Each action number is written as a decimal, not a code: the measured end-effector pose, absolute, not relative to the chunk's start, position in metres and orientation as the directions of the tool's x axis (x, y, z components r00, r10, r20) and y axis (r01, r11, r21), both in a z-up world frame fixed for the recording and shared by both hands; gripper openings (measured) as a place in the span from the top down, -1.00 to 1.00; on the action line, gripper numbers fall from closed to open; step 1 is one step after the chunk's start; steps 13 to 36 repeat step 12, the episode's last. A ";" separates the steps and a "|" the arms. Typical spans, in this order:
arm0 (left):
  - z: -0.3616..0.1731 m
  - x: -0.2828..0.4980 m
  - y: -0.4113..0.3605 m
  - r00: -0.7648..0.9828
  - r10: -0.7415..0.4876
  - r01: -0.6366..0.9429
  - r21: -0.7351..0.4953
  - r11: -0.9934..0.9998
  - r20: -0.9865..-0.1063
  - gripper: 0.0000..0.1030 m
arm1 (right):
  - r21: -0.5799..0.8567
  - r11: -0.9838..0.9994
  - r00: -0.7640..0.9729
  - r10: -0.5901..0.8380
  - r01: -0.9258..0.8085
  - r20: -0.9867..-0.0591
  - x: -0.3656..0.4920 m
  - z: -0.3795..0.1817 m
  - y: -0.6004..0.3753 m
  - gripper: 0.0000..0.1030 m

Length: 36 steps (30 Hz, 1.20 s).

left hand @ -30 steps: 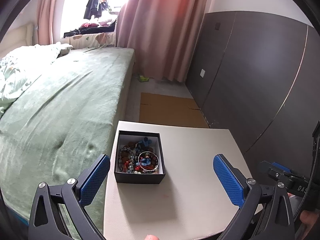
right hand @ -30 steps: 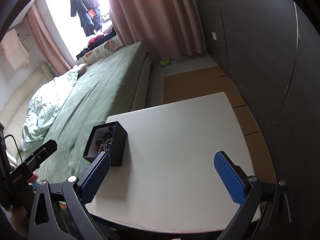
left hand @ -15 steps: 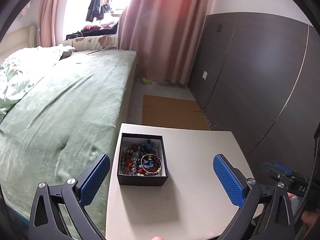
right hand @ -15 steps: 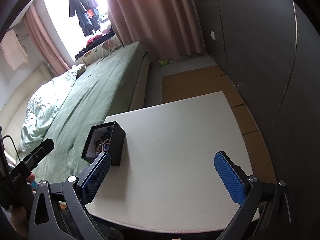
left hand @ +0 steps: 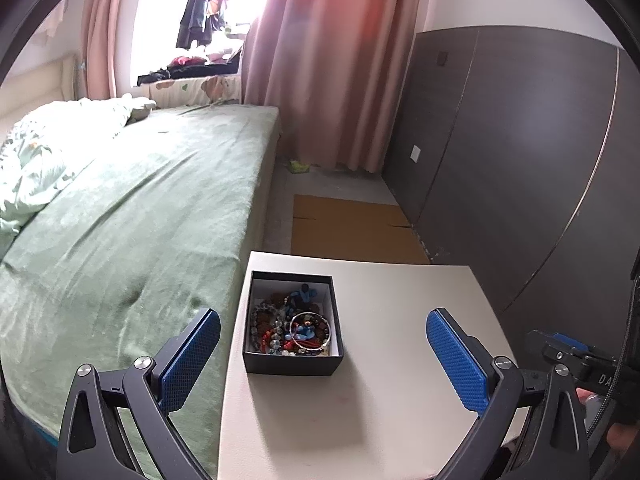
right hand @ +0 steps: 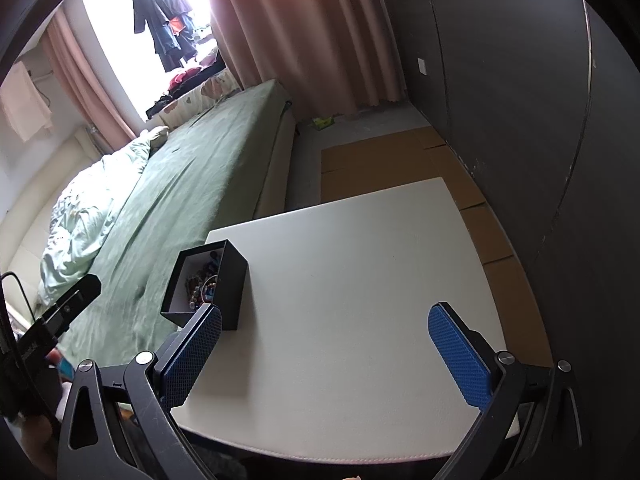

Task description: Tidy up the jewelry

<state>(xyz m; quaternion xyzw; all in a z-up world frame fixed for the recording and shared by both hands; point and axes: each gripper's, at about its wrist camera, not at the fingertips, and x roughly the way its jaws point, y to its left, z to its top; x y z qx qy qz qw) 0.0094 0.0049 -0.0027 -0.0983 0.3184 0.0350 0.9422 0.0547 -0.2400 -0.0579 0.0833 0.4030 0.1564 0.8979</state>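
Note:
A small black box with a white lining stands on the left part of a white table. It holds a tangle of bead bracelets and rings. My left gripper is open and empty, hovering just in front of the box. The box also shows in the right wrist view, at the table's left edge. My right gripper is open and empty over the table's near half, with its left finger close to the box.
A bed with a green cover runs along the table's left side. A dark panelled wall stands to the right. Brown cardboard lies on the floor beyond the table. Pink curtains hang at the back.
The left gripper has tilted and shifted slightly, so the box sits lower and more central between its fingers. The right gripper has barely moved. Both stay open.

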 end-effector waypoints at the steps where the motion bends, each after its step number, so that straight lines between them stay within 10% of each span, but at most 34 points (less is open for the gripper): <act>1: -0.004 0.011 0.003 0.791 0.000 -0.121 -0.157 0.980 -0.611 -0.99 | 0.275 0.938 0.626 0.347 -0.213 -0.698 0.055 -0.058 -0.240 -1.00; 36: -0.009 0.015 -0.005 0.774 -0.026 -0.088 -0.148 0.985 -0.632 -0.99 | 0.276 0.940 0.618 0.341 -0.201 -0.708 0.055 -0.060 -0.240 -1.00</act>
